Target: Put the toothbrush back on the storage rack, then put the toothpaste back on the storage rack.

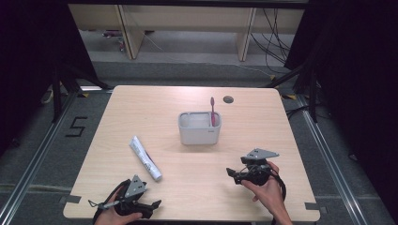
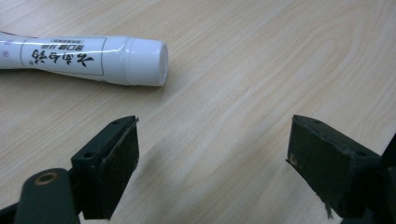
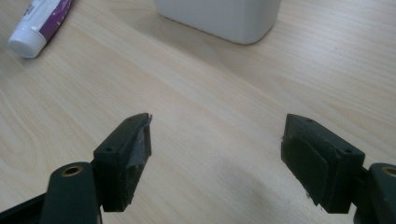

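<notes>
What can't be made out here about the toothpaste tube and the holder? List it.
- Toothpaste tube: its tail is cut off by the left edge of the left gripper view.
- Holder: its inside bottom is hidden by its own front wall in the high view.
- Toothbrush: bristles too small to tell in the high view.

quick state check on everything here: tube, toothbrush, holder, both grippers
toothpaste tube: lying flat on the table, cap on, not held
toothbrush: standing upright in the holder
holder: upright on the table, open top
left gripper: open, fingers apart, nothing between them, near the tube's cap
right gripper: open, nothing held, pointed toward the holder
</notes>
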`<state>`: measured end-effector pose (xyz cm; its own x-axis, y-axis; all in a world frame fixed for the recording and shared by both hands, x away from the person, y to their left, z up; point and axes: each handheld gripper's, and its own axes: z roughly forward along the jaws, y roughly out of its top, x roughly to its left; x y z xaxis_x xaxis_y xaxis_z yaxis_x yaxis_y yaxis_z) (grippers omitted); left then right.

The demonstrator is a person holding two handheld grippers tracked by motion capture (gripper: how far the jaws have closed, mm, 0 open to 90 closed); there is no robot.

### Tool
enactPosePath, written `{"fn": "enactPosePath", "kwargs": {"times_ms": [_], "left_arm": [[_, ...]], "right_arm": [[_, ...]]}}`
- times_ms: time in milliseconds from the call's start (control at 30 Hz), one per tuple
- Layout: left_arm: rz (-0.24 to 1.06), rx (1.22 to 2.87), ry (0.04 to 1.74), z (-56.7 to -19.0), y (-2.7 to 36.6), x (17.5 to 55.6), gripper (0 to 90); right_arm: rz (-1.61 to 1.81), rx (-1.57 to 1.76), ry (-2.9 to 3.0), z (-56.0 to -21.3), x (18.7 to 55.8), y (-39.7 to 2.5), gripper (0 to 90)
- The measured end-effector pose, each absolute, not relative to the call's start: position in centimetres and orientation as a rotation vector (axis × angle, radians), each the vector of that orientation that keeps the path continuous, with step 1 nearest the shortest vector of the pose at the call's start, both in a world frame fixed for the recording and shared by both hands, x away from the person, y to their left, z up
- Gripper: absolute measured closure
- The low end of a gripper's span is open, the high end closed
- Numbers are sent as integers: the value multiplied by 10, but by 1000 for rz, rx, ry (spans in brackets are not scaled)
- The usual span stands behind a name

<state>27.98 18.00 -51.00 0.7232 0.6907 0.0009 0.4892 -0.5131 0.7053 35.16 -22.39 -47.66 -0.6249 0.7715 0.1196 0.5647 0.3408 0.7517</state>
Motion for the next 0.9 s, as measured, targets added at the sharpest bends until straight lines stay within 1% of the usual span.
{"fn": "enactPosePath", "kwargs": {"times_ms": [233,267,367,433,500,533,567,600,900], "left_arm": [[373,2204,900,-509,181,279,160],[372,2202,898,-509,181,279,160],[378,2203,900,-509,181,279,160],[380,2204,901,-509,182,279,160],[391,2203,908,-508,183,280,160],[376,2192,915,-508,183,280,159],[384,2222,900,-507,185,281,159],[384,2189,915,-508,184,281,158],[414,2134,942,-506,185,278,159]], "right_arm": [[1122,1200,2354,-480,340,-228,254],[1113,1161,2360,-480,340,-230,254],[1128,1225,2358,-481,331,-231,254],[1104,1171,2366,-483,327,-235,254],[1106,1201,2378,-485,321,-235,254],[1100,1223,2393,-485,319,-235,254],[1097,1210,2386,-486,317,-237,254],[1095,1193,2393,-487,316,-238,255],[1085,1205,2391,-489,306,-245,256]]}}
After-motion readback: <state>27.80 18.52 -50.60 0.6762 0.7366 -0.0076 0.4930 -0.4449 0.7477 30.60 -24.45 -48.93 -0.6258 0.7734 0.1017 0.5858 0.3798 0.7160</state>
